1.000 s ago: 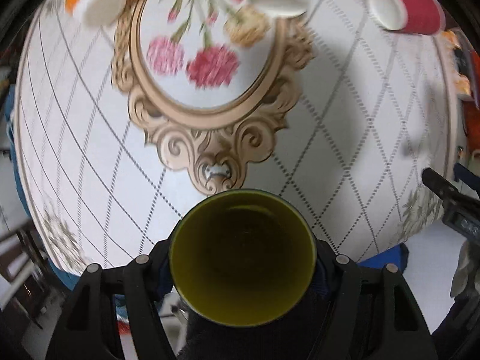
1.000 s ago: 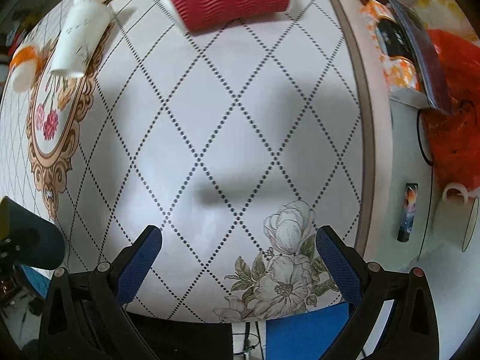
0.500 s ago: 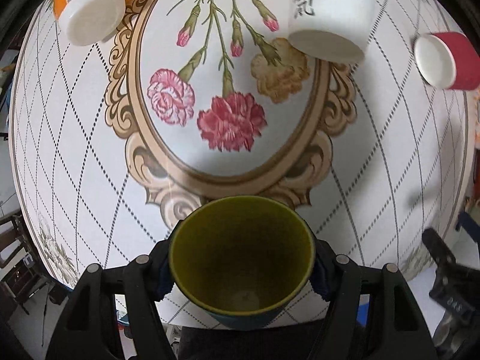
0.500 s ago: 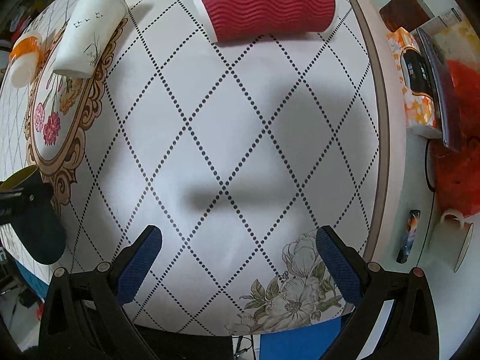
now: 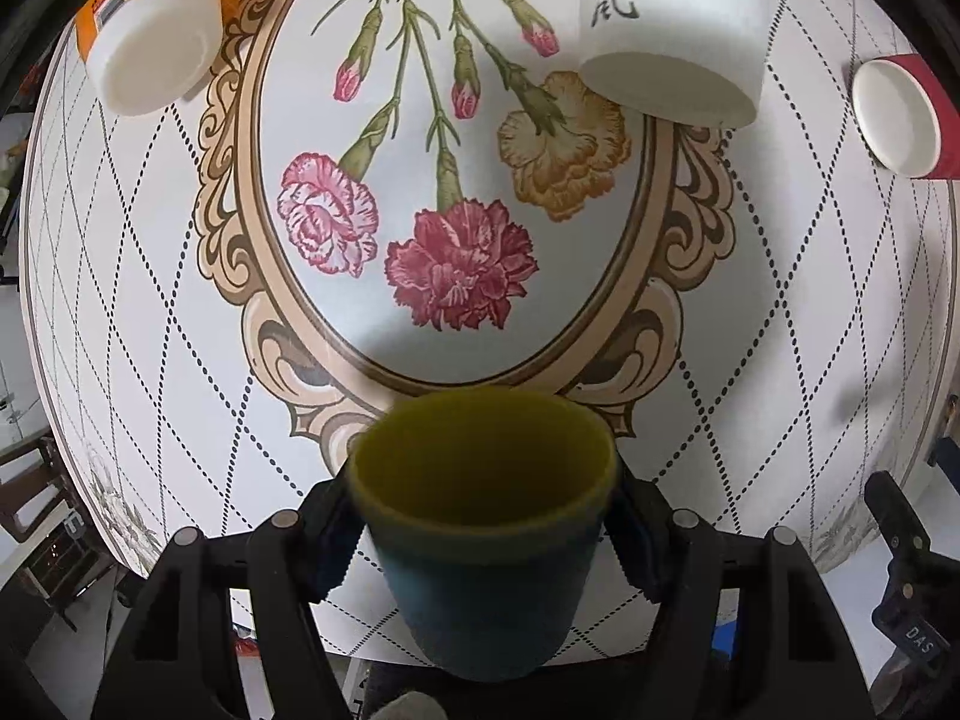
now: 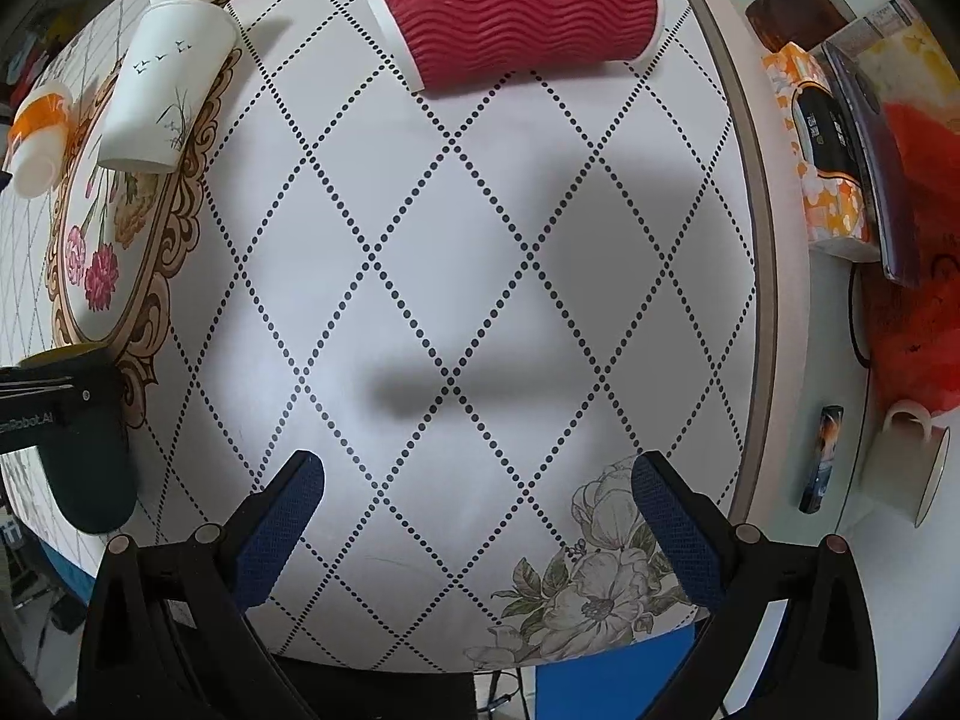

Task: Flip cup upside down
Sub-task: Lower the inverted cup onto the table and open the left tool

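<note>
My left gripper (image 5: 483,531) is shut on a dark teal cup with a yellow-green inside (image 5: 486,516). The cup hangs above the near edge of the table, its mouth tilted away towards the flower medallion (image 5: 456,204). In the right wrist view the same cup (image 6: 90,468) shows at the far left, held by the left gripper's black body. My right gripper (image 6: 477,513) is open and empty above the near part of the table.
A red ribbed paper cup (image 6: 516,18) lies on its side at the far edge. A white paper cup (image 5: 672,24) and an orange-and-white cup (image 5: 150,42) sit by the medallion. Tissue packs (image 6: 822,150), a white mug (image 6: 912,474) and a lighter (image 6: 819,456) lie right of the table.
The left gripper has carried the cup forward over the table and tipped its mouth away, so more of the outer wall shows. The right gripper has drifted slightly forward.
</note>
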`<state>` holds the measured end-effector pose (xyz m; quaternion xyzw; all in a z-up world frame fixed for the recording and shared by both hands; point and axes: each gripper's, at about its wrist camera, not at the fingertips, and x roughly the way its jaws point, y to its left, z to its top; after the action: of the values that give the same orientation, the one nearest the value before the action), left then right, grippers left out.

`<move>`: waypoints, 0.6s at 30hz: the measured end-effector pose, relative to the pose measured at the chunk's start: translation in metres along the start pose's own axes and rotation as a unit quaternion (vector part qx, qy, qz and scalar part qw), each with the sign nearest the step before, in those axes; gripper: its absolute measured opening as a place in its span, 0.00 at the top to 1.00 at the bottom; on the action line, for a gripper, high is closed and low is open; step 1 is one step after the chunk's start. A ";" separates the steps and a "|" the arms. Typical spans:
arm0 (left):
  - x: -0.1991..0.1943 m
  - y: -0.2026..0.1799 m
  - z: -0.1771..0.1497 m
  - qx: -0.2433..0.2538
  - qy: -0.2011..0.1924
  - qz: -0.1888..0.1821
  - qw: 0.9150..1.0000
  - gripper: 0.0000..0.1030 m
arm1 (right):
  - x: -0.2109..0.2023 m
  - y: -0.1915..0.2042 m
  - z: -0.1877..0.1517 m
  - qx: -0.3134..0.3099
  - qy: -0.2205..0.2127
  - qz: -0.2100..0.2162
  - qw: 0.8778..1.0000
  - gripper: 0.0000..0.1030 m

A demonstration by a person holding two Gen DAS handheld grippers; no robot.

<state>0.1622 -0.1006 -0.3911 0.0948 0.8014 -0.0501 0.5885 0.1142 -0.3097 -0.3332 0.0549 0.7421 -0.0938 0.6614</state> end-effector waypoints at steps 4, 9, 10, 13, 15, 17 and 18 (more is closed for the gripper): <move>0.001 0.003 -0.001 -0.004 0.000 -0.003 1.000 0.34 | 0.008 -0.011 -0.004 0.005 -0.003 0.003 1.000 0.00; -0.015 0.016 0.004 -0.010 -0.013 -0.009 1.000 0.24 | 0.006 -0.013 -0.006 0.010 -0.004 0.004 1.000 0.00; -0.019 0.018 0.003 -0.011 -0.016 -0.011 1.000 0.22 | 0.005 -0.013 -0.007 0.011 -0.005 0.004 1.000 0.00; -0.029 0.017 0.003 -0.009 -0.024 -0.019 0.999 0.15 | 0.002 -0.013 -0.010 0.014 -0.007 0.005 1.000 0.00; -0.040 0.013 0.003 -0.007 -0.031 -0.022 0.999 0.15 | 0.000 -0.012 -0.011 0.014 -0.009 0.005 1.000 0.00; -0.047 0.016 -0.001 -0.006 -0.035 -0.024 0.999 0.15 | -0.003 -0.011 -0.013 0.015 -0.011 0.006 1.000 0.00; -0.057 0.019 -0.004 -0.006 -0.040 -0.025 0.999 0.15 | -0.005 -0.011 -0.013 0.016 -0.012 0.007 1.000 0.00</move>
<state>0.1791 -0.0862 -0.3350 0.0694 0.7794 -0.0639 0.6194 0.0995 -0.3172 -0.3265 0.0695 0.7319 -0.1019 0.6701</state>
